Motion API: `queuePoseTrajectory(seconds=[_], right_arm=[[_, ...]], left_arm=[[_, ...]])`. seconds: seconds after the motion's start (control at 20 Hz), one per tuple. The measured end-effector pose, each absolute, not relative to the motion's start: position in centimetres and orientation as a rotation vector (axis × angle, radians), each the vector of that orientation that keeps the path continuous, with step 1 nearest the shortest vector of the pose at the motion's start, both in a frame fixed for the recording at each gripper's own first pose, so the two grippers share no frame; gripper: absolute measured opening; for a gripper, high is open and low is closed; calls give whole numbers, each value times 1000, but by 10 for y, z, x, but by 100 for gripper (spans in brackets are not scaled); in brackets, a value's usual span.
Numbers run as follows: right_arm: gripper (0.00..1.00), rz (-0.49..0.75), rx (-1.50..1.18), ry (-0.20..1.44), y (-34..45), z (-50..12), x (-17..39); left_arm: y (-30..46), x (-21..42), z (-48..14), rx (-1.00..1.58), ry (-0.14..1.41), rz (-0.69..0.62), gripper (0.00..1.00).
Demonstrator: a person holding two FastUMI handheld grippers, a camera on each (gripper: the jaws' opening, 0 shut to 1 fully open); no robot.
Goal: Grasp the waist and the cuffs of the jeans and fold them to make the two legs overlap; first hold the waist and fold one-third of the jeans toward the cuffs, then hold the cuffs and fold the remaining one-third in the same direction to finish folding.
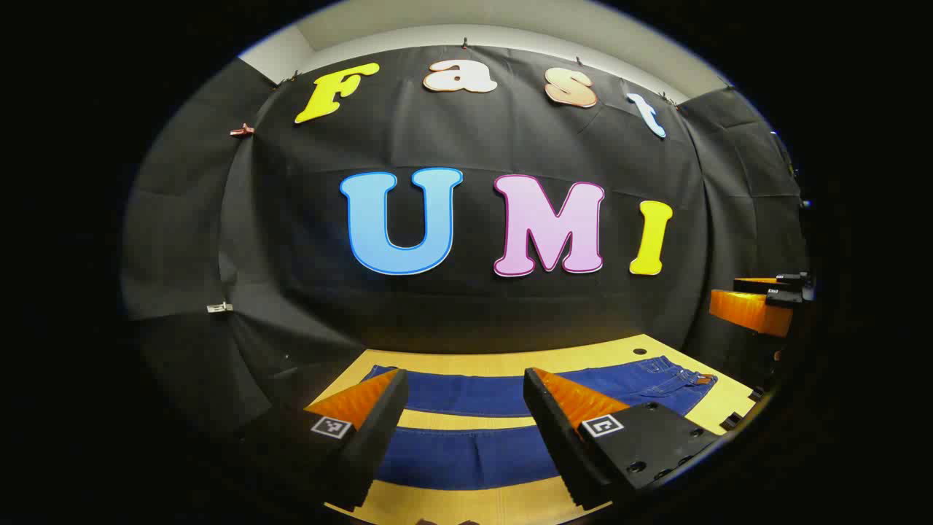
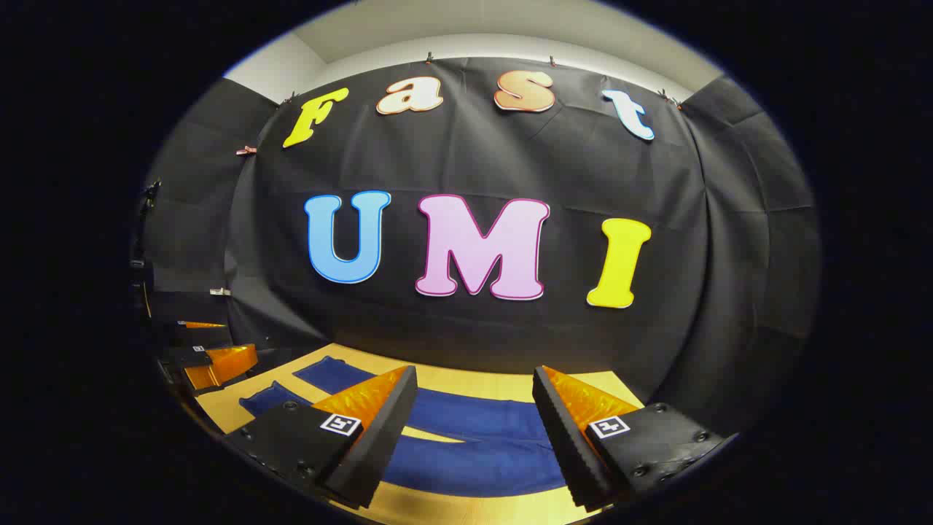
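Blue jeans [image 1: 474, 456] lie flat on the wooden table [image 1: 510, 361], legs spread apart with a strip of table between them. The waist [image 1: 685, 379] lies at the right in the left gripper view. In the right gripper view the jeans [image 2: 481, 445] run leftward to the cuffs [image 2: 321, 372]. My left gripper [image 1: 465, 373] hovers open above the legs, holding nothing. My right gripper [image 2: 475, 370] is likewise open and empty above the cloth near the waist end. Each gripper also appears at the edge of the other's view: the right gripper [image 1: 758, 302], the left gripper [image 2: 219, 361].
The black cloth wall stands close behind the table's far edge [image 2: 583, 380]. A small dark hole [image 1: 639, 351] marks the tabletop near the waist. The table's near edge runs just under both grippers.
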State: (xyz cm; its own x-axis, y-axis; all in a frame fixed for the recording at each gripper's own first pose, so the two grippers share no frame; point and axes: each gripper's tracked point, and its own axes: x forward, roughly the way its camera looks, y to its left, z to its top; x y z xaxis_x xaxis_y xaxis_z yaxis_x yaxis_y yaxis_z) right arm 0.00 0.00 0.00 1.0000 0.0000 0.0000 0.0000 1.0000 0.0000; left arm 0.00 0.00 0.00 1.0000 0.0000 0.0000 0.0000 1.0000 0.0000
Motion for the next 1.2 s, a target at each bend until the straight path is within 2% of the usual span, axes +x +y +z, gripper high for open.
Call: queuePoseTrajectory(seconds=[0.85, 1.0, 1.2], right_arm=[[97, -6, 24, -4, 17, -1, -4], [97, -18, 9, -2, 14, -1, -6], [97, -58, -15, 12, 2, -5, -10]], left_arm=[[17, 10, -16, 50, 5, -43, 99], [42, 15, -30, 167, 27, -49, 98], [108, 22, -54, 493, 31, -4, 98]])
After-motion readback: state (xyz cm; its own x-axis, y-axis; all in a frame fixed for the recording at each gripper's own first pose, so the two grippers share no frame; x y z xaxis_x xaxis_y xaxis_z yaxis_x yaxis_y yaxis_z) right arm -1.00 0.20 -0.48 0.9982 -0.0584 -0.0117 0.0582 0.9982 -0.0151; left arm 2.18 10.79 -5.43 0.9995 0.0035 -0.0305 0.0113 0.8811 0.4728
